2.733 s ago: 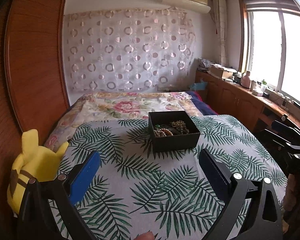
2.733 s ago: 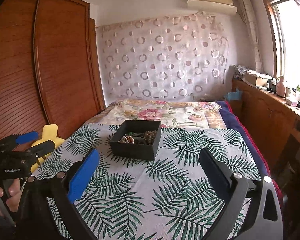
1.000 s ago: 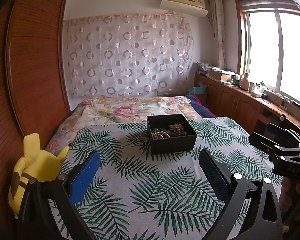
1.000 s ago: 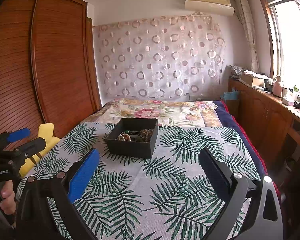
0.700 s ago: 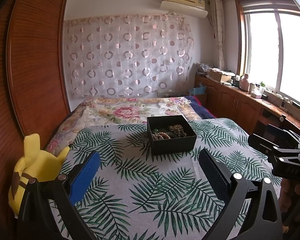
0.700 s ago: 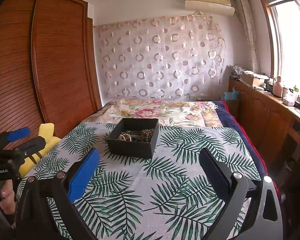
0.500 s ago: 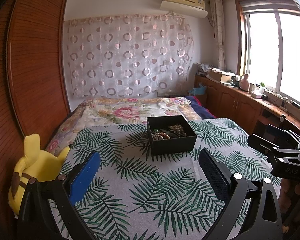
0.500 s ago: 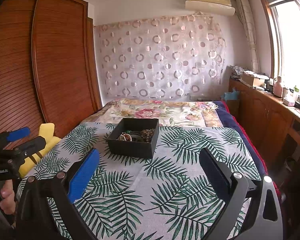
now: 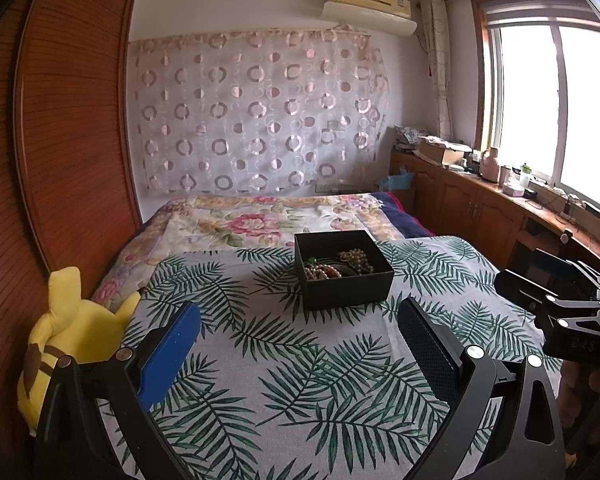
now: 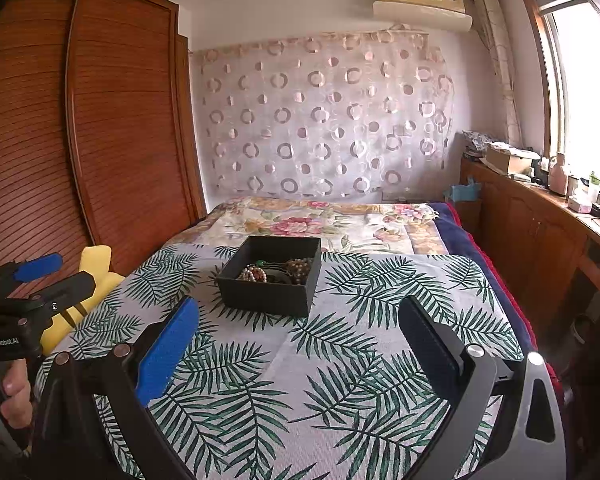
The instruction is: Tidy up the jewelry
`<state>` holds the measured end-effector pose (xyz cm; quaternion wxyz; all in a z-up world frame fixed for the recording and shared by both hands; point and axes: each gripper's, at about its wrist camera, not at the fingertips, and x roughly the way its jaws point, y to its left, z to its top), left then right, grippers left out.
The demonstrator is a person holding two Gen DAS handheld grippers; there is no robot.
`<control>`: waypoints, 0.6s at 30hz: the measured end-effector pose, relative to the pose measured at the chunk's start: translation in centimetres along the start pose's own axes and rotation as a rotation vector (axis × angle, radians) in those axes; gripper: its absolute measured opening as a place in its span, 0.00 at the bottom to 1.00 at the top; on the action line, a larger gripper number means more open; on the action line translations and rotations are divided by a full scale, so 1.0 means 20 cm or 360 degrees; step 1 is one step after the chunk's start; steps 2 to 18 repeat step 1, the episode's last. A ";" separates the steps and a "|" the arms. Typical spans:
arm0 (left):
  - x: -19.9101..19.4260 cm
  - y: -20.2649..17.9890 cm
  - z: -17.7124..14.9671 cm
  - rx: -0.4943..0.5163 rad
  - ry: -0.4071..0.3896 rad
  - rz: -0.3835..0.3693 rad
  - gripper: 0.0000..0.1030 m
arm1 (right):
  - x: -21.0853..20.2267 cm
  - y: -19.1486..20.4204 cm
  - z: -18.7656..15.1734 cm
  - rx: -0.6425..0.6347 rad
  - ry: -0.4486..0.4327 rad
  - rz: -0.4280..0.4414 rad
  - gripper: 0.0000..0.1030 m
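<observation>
A: where's the jewelry?
B: in the black box (image 9: pixel 343 276) on the leaf-print cloth (image 9: pixel 300 360) over the bed, about 12 o'clock from both tongs.
A: tongs?
B: left tongs (image 9: pixel 298 344) and right tongs (image 10: pixel 298 342) both spread wide, holding nothing.

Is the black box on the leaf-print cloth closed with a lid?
No, the black box is open on top, with bead strings lying visibly inside it.

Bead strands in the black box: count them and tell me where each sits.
3 can be told apart in the black box: a pale pinkish strand front-left, a brownish strand back-right, a small green piece back-left. Dark pieces between them may hide more.
</observation>
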<state>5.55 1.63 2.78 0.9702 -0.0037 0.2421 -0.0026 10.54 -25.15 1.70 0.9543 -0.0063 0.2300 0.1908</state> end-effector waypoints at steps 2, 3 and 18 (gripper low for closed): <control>0.00 0.00 0.01 0.0000 -0.0001 -0.0001 0.92 | 0.00 0.00 0.00 -0.0002 0.0001 0.0000 0.98; 0.00 0.00 0.01 0.0000 -0.0001 -0.0001 0.92 | 0.00 0.00 0.00 -0.0002 0.0001 0.0000 0.98; 0.00 0.00 0.01 0.0000 -0.0001 -0.0001 0.92 | 0.00 0.00 0.00 -0.0002 0.0001 0.0000 0.98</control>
